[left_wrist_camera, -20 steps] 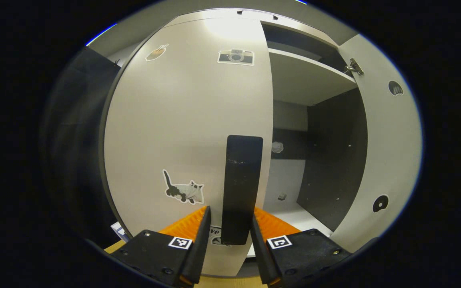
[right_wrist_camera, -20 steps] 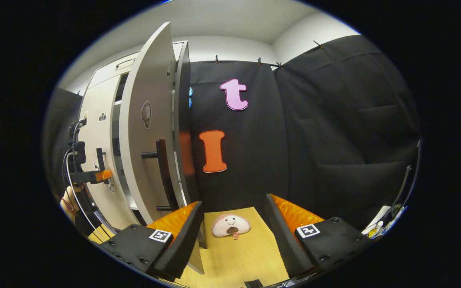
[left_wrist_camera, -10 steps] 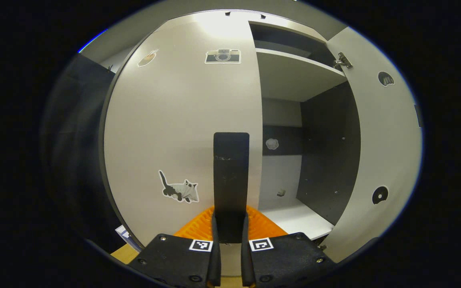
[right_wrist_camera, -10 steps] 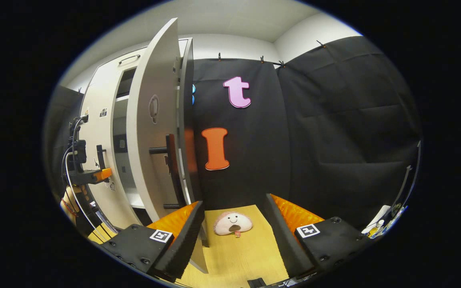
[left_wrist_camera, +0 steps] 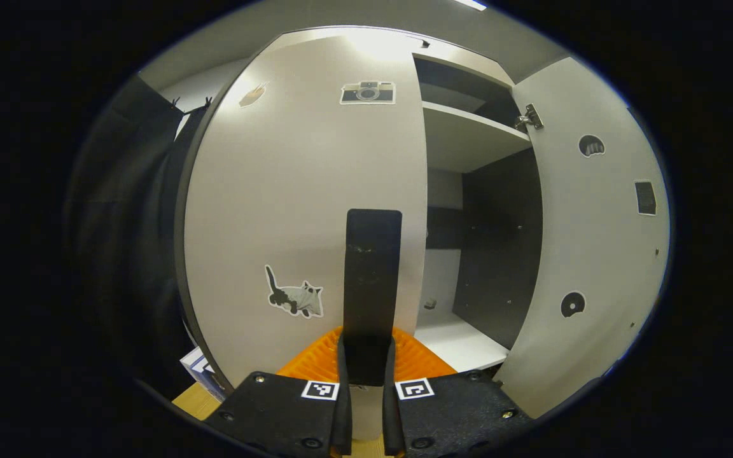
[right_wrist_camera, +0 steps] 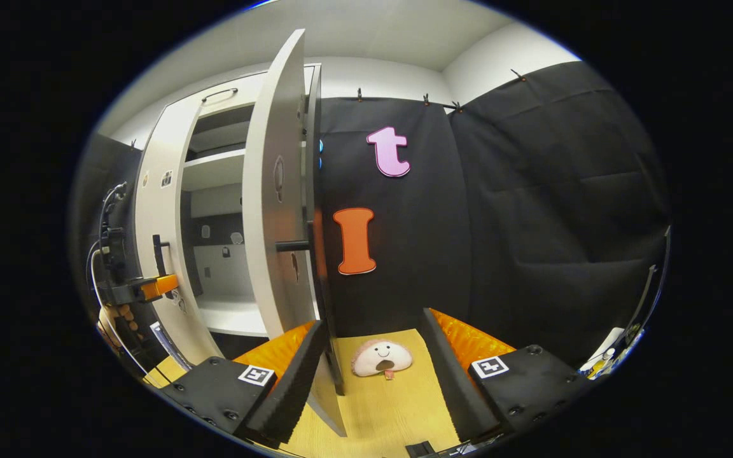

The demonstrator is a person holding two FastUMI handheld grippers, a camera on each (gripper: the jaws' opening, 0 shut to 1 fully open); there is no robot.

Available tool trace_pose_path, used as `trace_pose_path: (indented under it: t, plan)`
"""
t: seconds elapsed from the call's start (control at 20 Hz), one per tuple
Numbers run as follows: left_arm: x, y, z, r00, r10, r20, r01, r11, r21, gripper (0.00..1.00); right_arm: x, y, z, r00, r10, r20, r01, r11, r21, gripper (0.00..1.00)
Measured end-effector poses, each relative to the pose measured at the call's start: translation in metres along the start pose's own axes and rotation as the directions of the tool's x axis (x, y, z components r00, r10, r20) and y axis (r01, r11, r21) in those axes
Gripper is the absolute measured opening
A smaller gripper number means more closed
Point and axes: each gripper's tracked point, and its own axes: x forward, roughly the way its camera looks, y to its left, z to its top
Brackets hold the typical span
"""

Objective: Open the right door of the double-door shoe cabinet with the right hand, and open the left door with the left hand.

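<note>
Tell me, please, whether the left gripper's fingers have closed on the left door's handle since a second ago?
Yes. The left gripper is now shut on the black handle of the left door; earlier its fingers stood apart on either side of it.

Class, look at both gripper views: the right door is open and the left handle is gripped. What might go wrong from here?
1. The left gripper clamps only the low end of the handle; it may slip as the left door is pulled.
2. The open right gripper hangs near the right door and could knock it.
</note>
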Motion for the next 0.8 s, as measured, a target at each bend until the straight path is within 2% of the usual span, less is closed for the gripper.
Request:
trace_pose_path:
  t: [0.8]
  plan:
    - [-0.044, 0.034, -0.003, 1.0, -0.016, 0.009, 0.016, 0.999, -0.051, 0.17, 0.001, 0.008, 0.006, 1.0, 0.001, 0.03, -0.002, 1.0, 0.025, 0.97]
